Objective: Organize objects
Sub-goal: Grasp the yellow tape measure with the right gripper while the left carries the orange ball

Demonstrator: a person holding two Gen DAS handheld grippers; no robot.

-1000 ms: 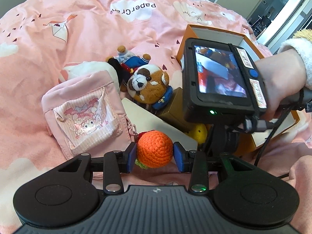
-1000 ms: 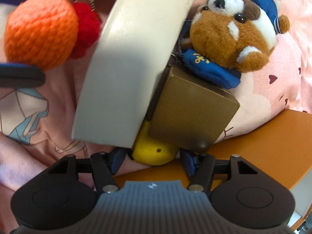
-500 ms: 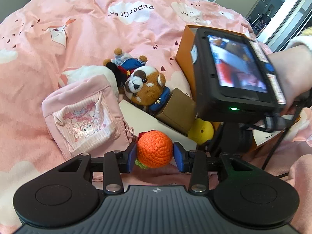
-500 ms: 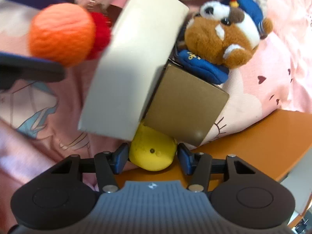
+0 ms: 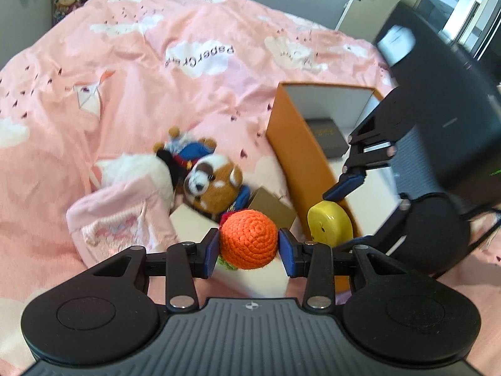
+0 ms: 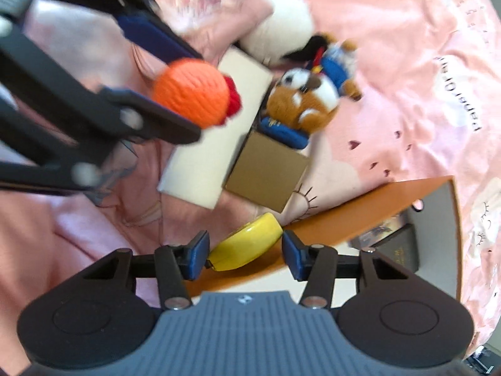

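My left gripper (image 5: 248,244) is shut on an orange crocheted ball (image 5: 249,238) and holds it above the bed; the ball also shows in the right wrist view (image 6: 191,91). My right gripper (image 6: 245,250) is shut on a flat yellow round toy (image 6: 245,250), lifted beside the orange box's wall; the toy also shows in the left wrist view (image 5: 328,223). The open orange box (image 5: 300,156) stands on the pink bedspread and holds a dark case (image 5: 327,138).
On the bedspread lie a brown plush dog (image 5: 213,185), a small plush in blue (image 5: 191,145), a white plush (image 5: 134,169), a pink pouch (image 5: 122,222), a white flat box (image 6: 216,125) and a brown cardboard box (image 6: 269,172). A door stands far right.
Both grippers have risen away from the pile. The yellow toy has come out from under the boxes, held by my right gripper, which moved toward the orange box.
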